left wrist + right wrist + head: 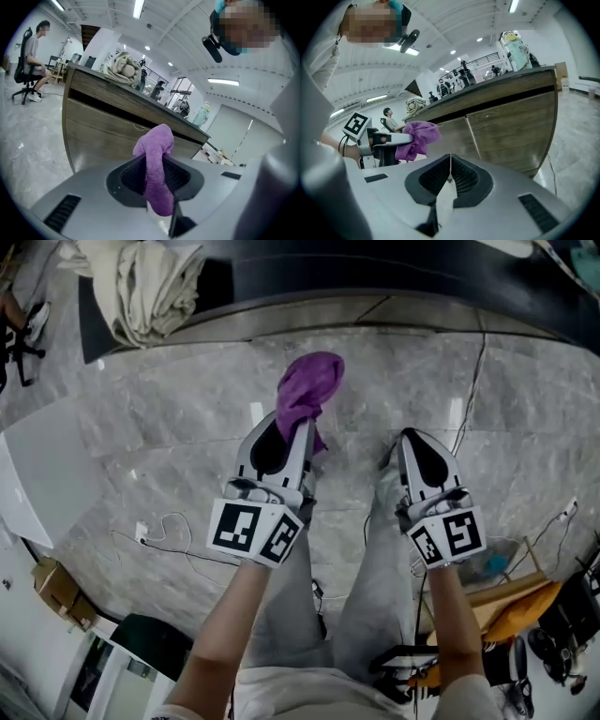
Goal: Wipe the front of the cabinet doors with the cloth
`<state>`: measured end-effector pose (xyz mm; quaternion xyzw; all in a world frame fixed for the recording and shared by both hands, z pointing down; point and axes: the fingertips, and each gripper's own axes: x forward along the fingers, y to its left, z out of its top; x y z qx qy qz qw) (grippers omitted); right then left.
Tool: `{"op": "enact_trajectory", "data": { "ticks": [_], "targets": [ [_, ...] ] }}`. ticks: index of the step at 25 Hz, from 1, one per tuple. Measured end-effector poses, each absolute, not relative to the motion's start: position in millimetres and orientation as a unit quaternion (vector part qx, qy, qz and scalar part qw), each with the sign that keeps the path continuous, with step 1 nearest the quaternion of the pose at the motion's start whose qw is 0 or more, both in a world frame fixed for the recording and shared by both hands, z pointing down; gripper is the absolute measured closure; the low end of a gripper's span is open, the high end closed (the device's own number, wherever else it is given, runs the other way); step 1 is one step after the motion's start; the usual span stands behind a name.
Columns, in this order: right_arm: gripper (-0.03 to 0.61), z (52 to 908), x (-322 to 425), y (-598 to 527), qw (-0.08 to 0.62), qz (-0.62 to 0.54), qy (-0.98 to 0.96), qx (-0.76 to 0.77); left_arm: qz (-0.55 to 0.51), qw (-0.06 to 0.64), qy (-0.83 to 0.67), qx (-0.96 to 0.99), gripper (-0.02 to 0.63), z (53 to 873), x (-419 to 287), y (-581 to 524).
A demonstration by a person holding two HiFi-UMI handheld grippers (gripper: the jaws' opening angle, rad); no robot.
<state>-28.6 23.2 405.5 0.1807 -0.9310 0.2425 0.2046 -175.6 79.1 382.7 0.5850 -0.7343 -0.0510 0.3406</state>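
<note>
left gripper (284, 442): pinching the purple cloth (312, 388), near the cabinet doors (511, 126), not touching yet | right gripper (450, 177): jaws pressed together, empty | risk: cloth may slip out if rubbed hard

cloth (309, 385): purple, bunched, pinched in left gripper (300, 435) jaws; cabinet doors (511, 126): brown wood, shut

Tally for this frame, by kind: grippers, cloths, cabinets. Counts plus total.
Grippers: 2 (left gripper shut on the purple cloth; right gripper shut, nothing in it)
Cloths: 2 (purple cloth; beige fabric bundle on the cabinet top)
Cabinets: 1 (wooden cabinet)
Total: 5
</note>
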Motion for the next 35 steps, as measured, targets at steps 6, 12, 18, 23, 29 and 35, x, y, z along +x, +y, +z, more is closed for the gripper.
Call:
{"op": "enact_trajectory", "data": {
  "ticks": [6,12,18,23,29,35],
  "targets": [
    [0.551,377.5,-116.6,79.0,0.179,0.25,-0.943,0.128,-0.023,0.318,-0.71,0.627,0.526,368.0,-220.9,82.7],
    [0.551,372.2,-95.4,57.7,0.188,0.208,-0.948,0.15,-0.011,0.303,-0.718,0.627,0.526,382.7,-202.2,56.2],
    [0.551,377.3,-48.5,21.8,0.194,0.195,-0.948,0.158,-0.02,0.318,-0.706,0.633,0.526,395.7,-141.2,13.5],
    [0.551,373.8,-14.1,-0.8,0.196,0.197,-0.946,0.168,-0.058,0.329,-0.72,0.608,0.526,390.0,-131.1,-20.7],
    [0.551,394.6,-5.7,-16.0,0.201,0.225,-0.934,0.192,-0.046,0.329,-0.738,0.587,0.526,405.7,-160.6,-36.7],
    [0.551,404.9,-38.8,1.7,0.217,0.203,-0.938,0.176,-0.051,0.33,-0.749,0.572,0.526,422.6,-204.7,-20.2]
  ]
}}
